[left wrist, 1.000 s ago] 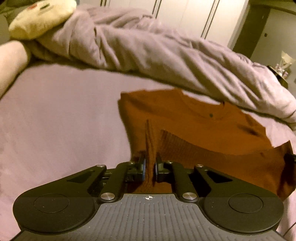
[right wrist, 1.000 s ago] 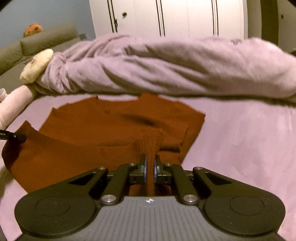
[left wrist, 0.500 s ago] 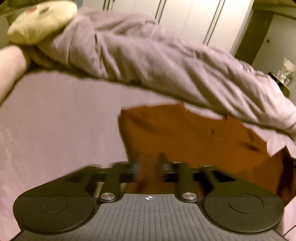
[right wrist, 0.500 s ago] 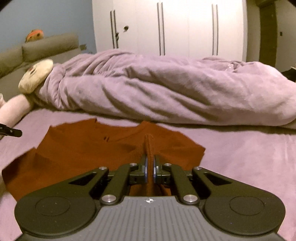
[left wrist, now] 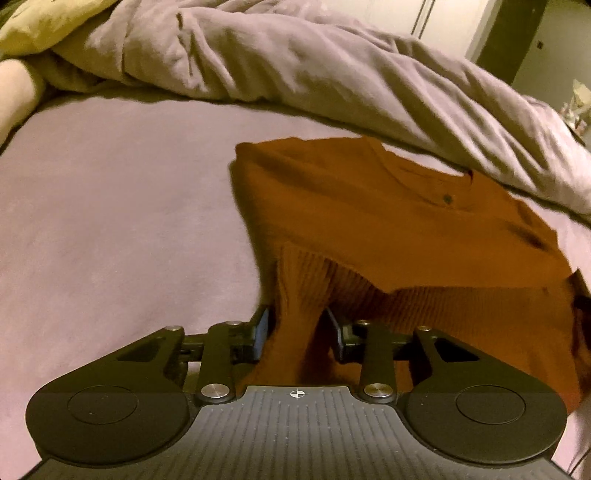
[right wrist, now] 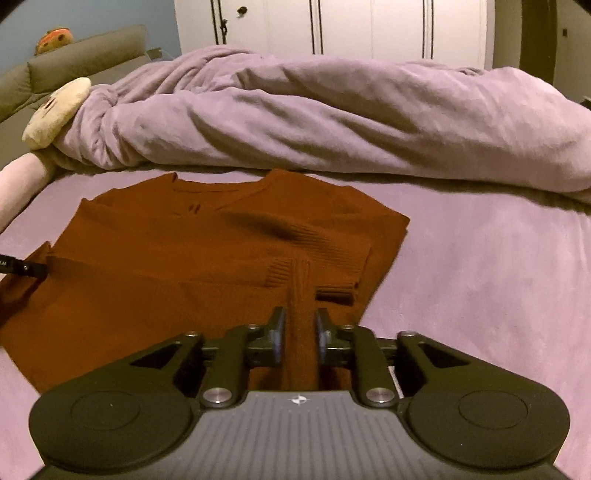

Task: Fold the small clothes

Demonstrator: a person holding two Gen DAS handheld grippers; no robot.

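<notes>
A rust-brown knit sweater [left wrist: 369, 221] lies on the lilac bed sheet [left wrist: 110, 221], its ribbed lower part folded up over the body. It also shows in the right wrist view [right wrist: 184, 258]. My left gripper [left wrist: 298, 328] has its jaws apart with a ridge of the ribbed hem loose between them. My right gripper [right wrist: 298, 332] has its jaws slightly apart around another ridge of the hem. The left gripper's tip shows at the left edge of the right wrist view [right wrist: 22, 267].
A bunched lilac duvet [right wrist: 332, 122] lies across the bed just beyond the sweater. A cream plush toy [right wrist: 55, 110] and a pink pillow [right wrist: 18, 181] sit at the far left. White wardrobe doors [right wrist: 369, 26] stand behind the bed.
Both grippers carried the hem up over the sweater toward the collar and lowered it. Both jaws, shut on the fabric before, have now opened.
</notes>
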